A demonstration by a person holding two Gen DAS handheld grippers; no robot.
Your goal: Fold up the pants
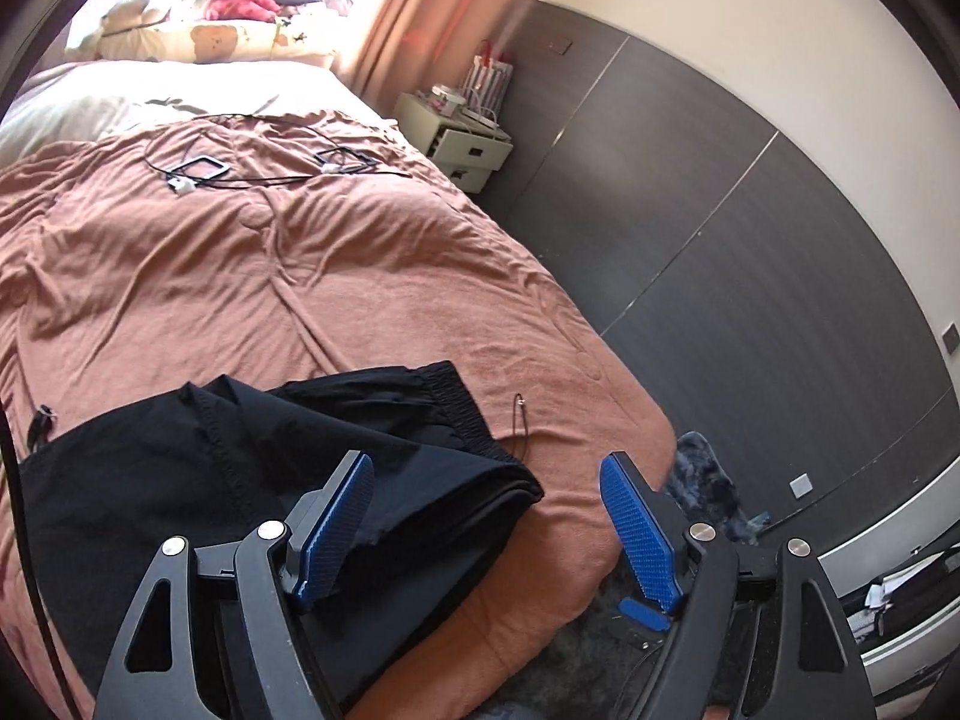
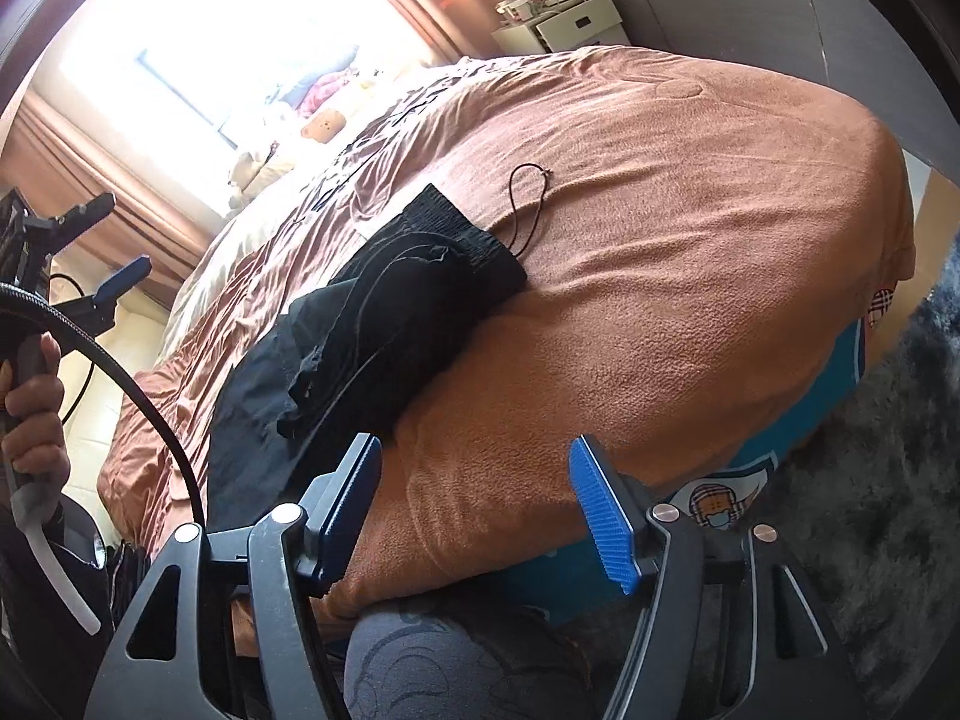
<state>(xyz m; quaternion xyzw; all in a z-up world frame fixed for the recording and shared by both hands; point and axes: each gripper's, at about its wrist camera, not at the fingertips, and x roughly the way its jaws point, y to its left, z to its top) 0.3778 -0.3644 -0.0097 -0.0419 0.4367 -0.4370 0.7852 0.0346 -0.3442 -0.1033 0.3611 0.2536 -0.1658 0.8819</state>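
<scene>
The black pants (image 1: 258,480) lay bunched in the lower left of the left wrist frame, on the brown blanket (image 1: 360,276) near the bed's foot edge, waistband toward the headboard. My left gripper (image 1: 486,528) hung over them, fingers apart and holding nothing, presumably ready to grab a layer. My right gripper (image 2: 474,510) was spread and empty too, lower, beside the mattress edge.

Folded pants (image 1: 252,480) lie on the blanket (image 1: 300,276) near the foot of the bed. Their drawstring (image 1: 521,426) trails onto the blanket just right of the waistband. Two devices with cables (image 1: 270,171) lie farther up the bed. A nightstand (image 1: 456,141) stands right of the bed's head, pillows (image 1: 198,39) behind.
</scene>
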